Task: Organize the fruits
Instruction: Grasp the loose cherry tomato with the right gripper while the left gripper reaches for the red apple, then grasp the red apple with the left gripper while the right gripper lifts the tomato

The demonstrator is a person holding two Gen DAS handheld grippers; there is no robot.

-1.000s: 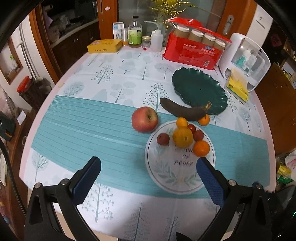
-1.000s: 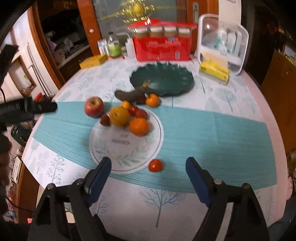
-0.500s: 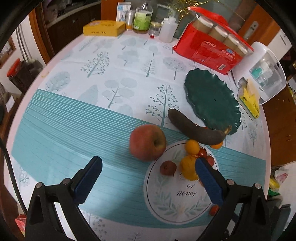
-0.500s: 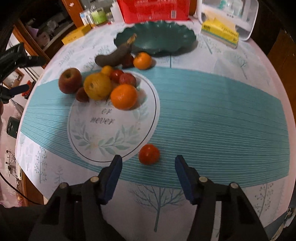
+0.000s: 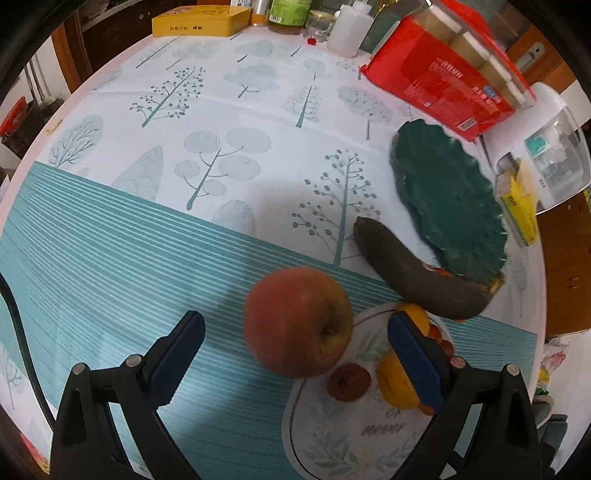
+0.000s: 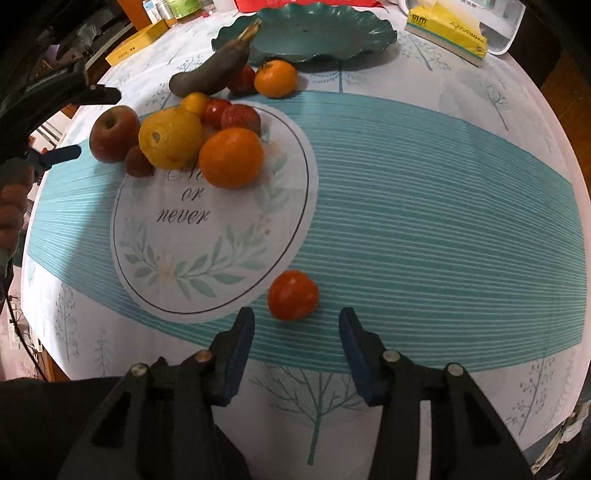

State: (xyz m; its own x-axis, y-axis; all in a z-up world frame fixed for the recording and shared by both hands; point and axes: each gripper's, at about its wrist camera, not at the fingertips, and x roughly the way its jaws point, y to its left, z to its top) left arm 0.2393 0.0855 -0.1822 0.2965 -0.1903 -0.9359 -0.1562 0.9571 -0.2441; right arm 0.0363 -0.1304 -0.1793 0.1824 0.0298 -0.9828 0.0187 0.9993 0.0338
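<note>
A red apple (image 5: 297, 321) lies on the teal cloth, just ahead of and between the fingers of my open left gripper (image 5: 295, 326). It also shows in the right wrist view (image 6: 112, 133). A small red tomato (image 6: 293, 294) lies alone, just ahead of my open right gripper (image 6: 296, 317). A dark overripe banana (image 5: 413, 275) leans against the empty green plate (image 5: 448, 201). A lemon (image 6: 170, 137), an orange (image 6: 231, 157) and smaller fruits cluster on the printed white circle (image 6: 207, 229).
A red box (image 5: 447, 70), a white dispenser (image 5: 554, 155), a yellow tissue pack (image 6: 448, 35), bottles (image 5: 288, 14) and a yellow box (image 5: 201, 22) line the far table edge. The round table's edge curves close on both sides.
My left gripper has moved forward and down until the apple sits between its fingers. My right gripper has closed in on the lone tomato and narrowed somewhat.
</note>
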